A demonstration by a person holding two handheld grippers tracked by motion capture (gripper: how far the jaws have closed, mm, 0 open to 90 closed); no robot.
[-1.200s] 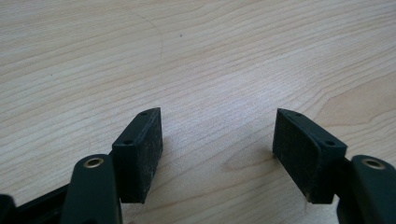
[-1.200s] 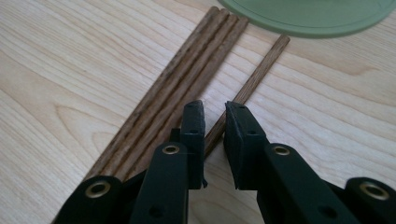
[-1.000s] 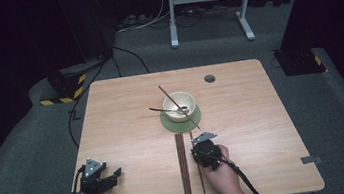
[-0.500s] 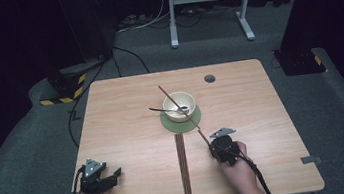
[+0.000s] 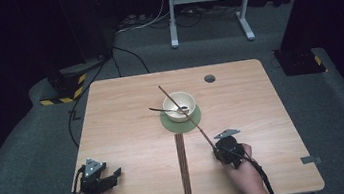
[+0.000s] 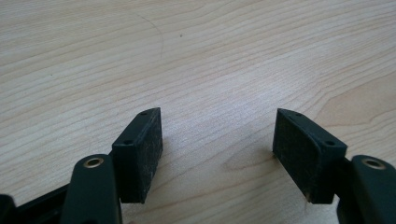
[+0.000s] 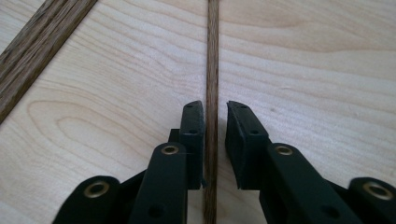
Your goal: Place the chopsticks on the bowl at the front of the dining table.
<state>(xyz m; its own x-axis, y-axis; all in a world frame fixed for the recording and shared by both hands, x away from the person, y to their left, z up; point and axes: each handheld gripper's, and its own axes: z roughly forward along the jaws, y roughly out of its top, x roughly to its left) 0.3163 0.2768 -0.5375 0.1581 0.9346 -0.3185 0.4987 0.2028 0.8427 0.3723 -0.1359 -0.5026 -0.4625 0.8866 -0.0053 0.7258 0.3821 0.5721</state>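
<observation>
My left fingers (image 6: 142, 149) sat wide and empty near the table's (image 5: 273, 114) front left edge. Right of the pair (image 5: 184, 171), my right fingers (image 7: 194, 135) had just been opening, a narrow gap around the stick (image 7: 212, 56) that leaned across the bowl (image 5: 179, 106). I judged this a release, and next I needed to back straight off without dragging it, with bare wood free to the right.

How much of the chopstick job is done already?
Done: one chopstick lies slanted across the bowl on its green mat. In hand: the right tool has that stick's near end between its jaws, which have just been opening; a gap shows on one side. Left: the sticks flat on the table. The left tool waits open.
</observation>
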